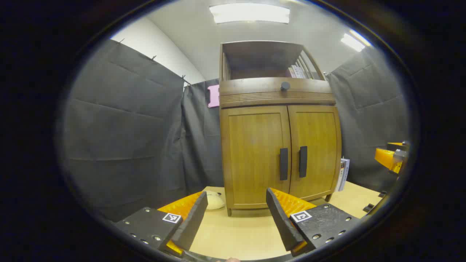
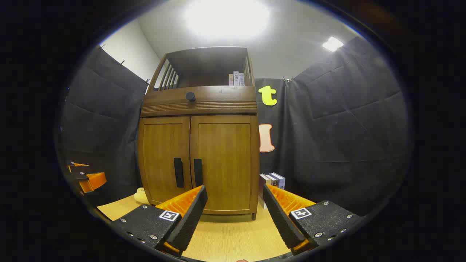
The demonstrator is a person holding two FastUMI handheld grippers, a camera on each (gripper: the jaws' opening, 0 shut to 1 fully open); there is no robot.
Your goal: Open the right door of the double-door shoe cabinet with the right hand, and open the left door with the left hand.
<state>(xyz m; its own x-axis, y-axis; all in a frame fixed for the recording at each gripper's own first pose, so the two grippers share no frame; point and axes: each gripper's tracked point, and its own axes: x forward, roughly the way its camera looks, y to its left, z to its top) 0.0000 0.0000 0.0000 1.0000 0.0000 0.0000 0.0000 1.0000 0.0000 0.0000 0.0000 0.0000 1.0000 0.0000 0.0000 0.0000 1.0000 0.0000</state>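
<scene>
Shoe cabinet (image 1: 278,145) stands upright on the light wood table (image 1: 236,236), centre of left gripper view, against the black cloth wall. Left door (image 1: 255,156) and right door (image 1: 315,153) both closed, flush. Two dark vertical handles, left handle (image 1: 283,164) and right handle (image 1: 303,161), sit just beside each other at the centre seam. Round dark knob (image 1: 285,86) on the panel above the doors; open shelf on top with books (image 1: 297,71). More books (image 2: 273,180) stand beside the cabinet's right side. Small pale object (image 1: 214,200) lies by its left foot.

Left gripper (image 1: 236,207) jaws spread wide, nothing between, well short of the cabinet. Right gripper (image 2: 235,203) likewise wide apart, empty, facing the right door.
</scene>
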